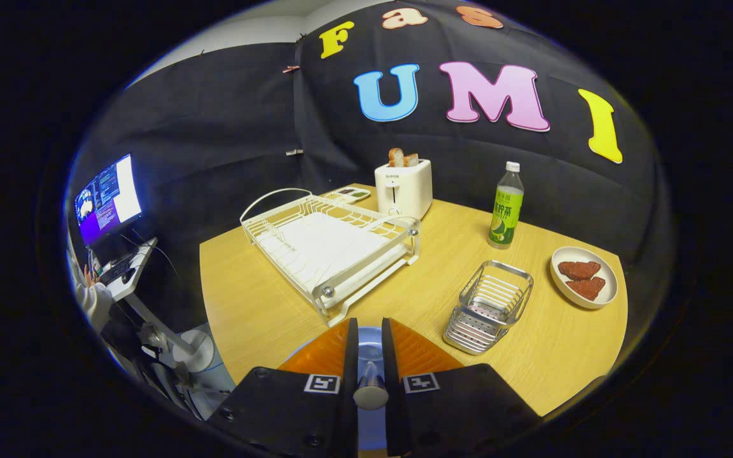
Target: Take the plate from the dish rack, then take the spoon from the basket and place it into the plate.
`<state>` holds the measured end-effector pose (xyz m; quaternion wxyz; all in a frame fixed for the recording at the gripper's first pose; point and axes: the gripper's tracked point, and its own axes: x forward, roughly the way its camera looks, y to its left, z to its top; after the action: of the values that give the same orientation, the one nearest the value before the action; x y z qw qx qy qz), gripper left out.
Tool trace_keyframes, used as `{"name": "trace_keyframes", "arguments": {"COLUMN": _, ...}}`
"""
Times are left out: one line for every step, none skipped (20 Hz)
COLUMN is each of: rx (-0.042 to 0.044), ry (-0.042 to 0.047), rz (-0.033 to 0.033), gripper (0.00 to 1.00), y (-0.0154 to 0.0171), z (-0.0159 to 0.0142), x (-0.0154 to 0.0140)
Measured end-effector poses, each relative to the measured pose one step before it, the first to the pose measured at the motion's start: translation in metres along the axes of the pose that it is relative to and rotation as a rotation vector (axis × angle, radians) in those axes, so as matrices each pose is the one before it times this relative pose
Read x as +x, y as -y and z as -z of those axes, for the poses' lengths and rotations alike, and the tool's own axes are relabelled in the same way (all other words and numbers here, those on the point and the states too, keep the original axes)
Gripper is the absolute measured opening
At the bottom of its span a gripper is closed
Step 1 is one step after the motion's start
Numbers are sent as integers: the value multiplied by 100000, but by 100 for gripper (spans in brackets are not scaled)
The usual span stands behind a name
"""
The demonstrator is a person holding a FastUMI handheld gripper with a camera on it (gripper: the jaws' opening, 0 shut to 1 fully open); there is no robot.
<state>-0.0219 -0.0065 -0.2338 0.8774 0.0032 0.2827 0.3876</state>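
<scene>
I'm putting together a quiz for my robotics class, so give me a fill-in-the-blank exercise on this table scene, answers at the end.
1. The white toaster holds slices of ____.
2. The round white dish carries ____ reddish-brown pieces.
3. The silver wire basket beside the white wire dish rack is ____.
4. The gripper is shut on the grey metal spoon, above a ____ plate.

Answers: bread; two; empty; blue

Gripper (369, 356) fingers nearly together, clamped on a spoon handle (370, 385)
</scene>
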Motion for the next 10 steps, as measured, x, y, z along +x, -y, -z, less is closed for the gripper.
{"name": "trace_keyframes", "arguments": {"rx": 78, "ry": -1182, "rz": 288, "gripper": 21, "y": 206, "z": 487, "x": 54}}
{"name": "trace_keyframes", "arguments": {"rx": 12, "ry": -481, "rz": -439, "gripper": 21, "y": -77, "z": 361, "x": 8}}
{"name": "trace_keyframes", "arguments": {"rx": -701, "ry": -503, "rz": -284, "gripper": 21, "y": 95, "z": 218, "x": -21}}
{"name": "trace_keyframes", "arguments": {"rx": -1036, "ry": -467, "rz": -140, "gripper": 22, "y": -68, "z": 389, "x": -189}}
{"name": "trace_keyframes", "arguments": {"rx": -1130, "ry": -1040, "rz": -152, "gripper": 22, "y": -28, "z": 545, "x": -52}}
{"name": "trace_keyframes", "arguments": {"rx": -1083, "ry": -1554, "rz": -451, "gripper": 21, "y": -171, "z": 788, "x": -48}}
{"name": "trace_keyframes", "arguments": {"rx": -1309, "ry": -2169, "rz": -632, "gripper": 22, "y": -228, "z": 771, "x": -95}}
{"name": "trace_keyframes", "arguments": {"rx": -1200, "ry": -1758, "rz": -383, "gripper": 22, "y": -132, "z": 670, "x": 45}}
{"name": "trace_keyframes", "arguments": {"rx": -908, "ry": -1779, "rz": -234, "gripper": 22, "y": -95, "z": 625, "x": 126}}
{"name": "trace_keyframes", "arguments": {"rx": -158, "ry": -1443, "rz": -251, "gripper": 22, "y": -26, "z": 455, "x": 93}}
